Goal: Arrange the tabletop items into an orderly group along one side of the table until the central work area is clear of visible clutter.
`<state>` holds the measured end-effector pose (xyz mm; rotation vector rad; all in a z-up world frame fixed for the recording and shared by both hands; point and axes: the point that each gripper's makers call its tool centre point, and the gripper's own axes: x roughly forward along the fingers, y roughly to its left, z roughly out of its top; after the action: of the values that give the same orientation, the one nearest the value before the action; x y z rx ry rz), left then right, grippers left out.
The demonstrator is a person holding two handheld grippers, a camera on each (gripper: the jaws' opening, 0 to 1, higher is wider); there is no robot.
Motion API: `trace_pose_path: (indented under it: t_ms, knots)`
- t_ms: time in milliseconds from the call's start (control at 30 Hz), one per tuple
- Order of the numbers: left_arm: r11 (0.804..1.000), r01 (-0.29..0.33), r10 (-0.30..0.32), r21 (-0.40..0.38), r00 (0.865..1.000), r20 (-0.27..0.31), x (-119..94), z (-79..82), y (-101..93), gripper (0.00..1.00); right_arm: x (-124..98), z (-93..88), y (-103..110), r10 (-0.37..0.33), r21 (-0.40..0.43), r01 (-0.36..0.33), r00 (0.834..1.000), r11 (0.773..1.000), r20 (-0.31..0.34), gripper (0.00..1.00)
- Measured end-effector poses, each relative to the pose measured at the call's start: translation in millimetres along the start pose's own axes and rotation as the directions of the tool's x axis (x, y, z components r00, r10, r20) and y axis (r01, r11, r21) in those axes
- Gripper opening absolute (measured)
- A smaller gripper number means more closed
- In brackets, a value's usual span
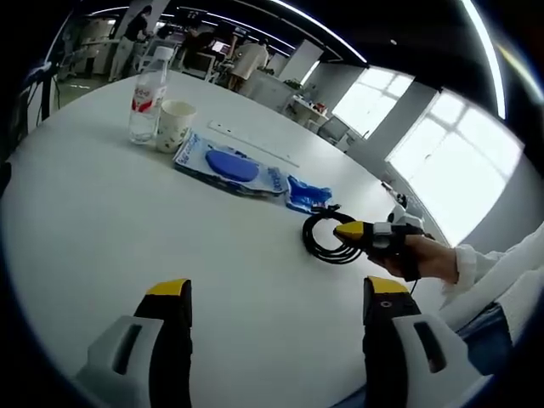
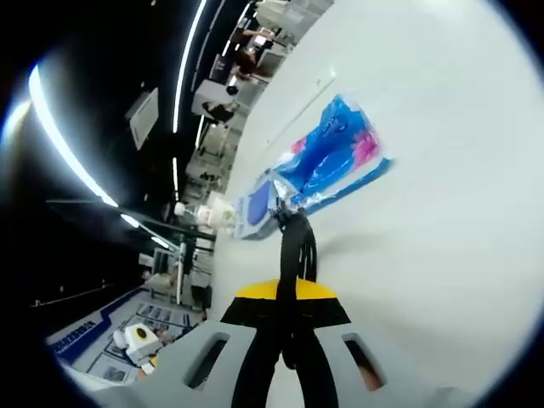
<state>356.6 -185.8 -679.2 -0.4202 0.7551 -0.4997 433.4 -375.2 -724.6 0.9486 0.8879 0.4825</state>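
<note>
We found the right hand-held gripper (image 1: 344,230) closed on the black coiled cable (image 1: 325,239), its yellow tips pinching the loop; in the right gripper view the cable (image 2: 295,246) ran straight out between the shut jaws, its long axis in line with them. The left hand-held gripper (image 1: 277,297) stood wide open and empty over bare bench (image 1: 102,212). The group to be joined lay ahead of the held cable: the small blue packet (image 1: 306,193) just beyond the coil, the larger blue package (image 1: 228,167) next, then the paper cup (image 1: 173,125) and water bottle (image 1: 150,95) farthest off. We judged the right hand-held gripper the nearer, needing only a short forward carry toward the packet.
</note>
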Motion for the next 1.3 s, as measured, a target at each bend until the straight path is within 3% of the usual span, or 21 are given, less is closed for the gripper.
trace_pose_path:
  t_ms: [300, 500, 533, 600, 700, 833, 900, 967, 1100, 1300]
  knots:
    - [1.000, 0.013, -0.012, 0.017, 1.000, -0.021, 7, -1.4, -6.2, 0.84, -2, 4.5, -30, -0.162, -0.059, 0.162, 0.987, 0.985, 0.017, 0.02]
    - [1.000, 0.022, -0.021, 0.021, 0.999, -0.038, 9, -6.0, -9.0, 0.84, -6, 11.6, -55, -0.320, -0.136, 0.325, 0.946, 0.936, 0.055, 0.03]
    - [1.000, 0.022, -0.021, 0.021, 0.999, -0.039, 9, -6.5, -8.8, 0.83, -4, 12.9, -51, -0.296, -0.137, 0.302, 0.953, 0.943, 0.059, 0.03]
    - [1.000, 0.021, -0.020, 0.020, 0.999, -0.041, 9, -7.1, -8.6, 0.83, -2, 16.1, -51, -0.304, -0.150, 0.312, 0.950, 0.938, 0.070, 0.03]
    - [1.000, 0.023, -0.022, 0.012, 0.999, -0.041, 9, -7.5, -8.8, 0.83, -2, 17.7, -52, -0.334, -0.237, 0.341, 0.940, 0.910, 0.072, 0.04]
    - [1.000, 0.020, -0.020, 0.013, 0.999, -0.042, 9, -8.8, -8.8, 0.83, -3, 16.4, -51, -0.361, -0.261, 0.372, 0.928, 0.891, 0.090, 0.04]
    - [1.000, 0.020, -0.019, 0.014, 0.999, -0.045, 10, -9.9, -8.5, 0.83, -6, 16.8, -52, -0.390, -0.272, 0.405, 0.914, 0.873, 0.111, 0.05]
    - [1.000, 0.020, -0.019, 0.017, 0.999, -0.046, 10, -10.3, -8.3, 0.83, -8, 20.2, -55, -0.420, -0.330, 0.439, 0.898, 0.836, 0.131, 0.06]
    - [1.000, 0.018, -0.018, 0.017, 0.999, -0.041, 10, -9.7, -7.9, 0.83, -7, 16.8, -53, -0.417, -0.354, 0.434, 0.900, 0.828, 0.128, 0.08]
    - [1.000, 0.017, -0.016, 0.017, 0.999, -0.041, 8, -10.8, -7.1, 0.83, -12, 20.3, -54, -0.442, -0.429, 0.466, 0.883, 0.774, 0.161, 0.21]
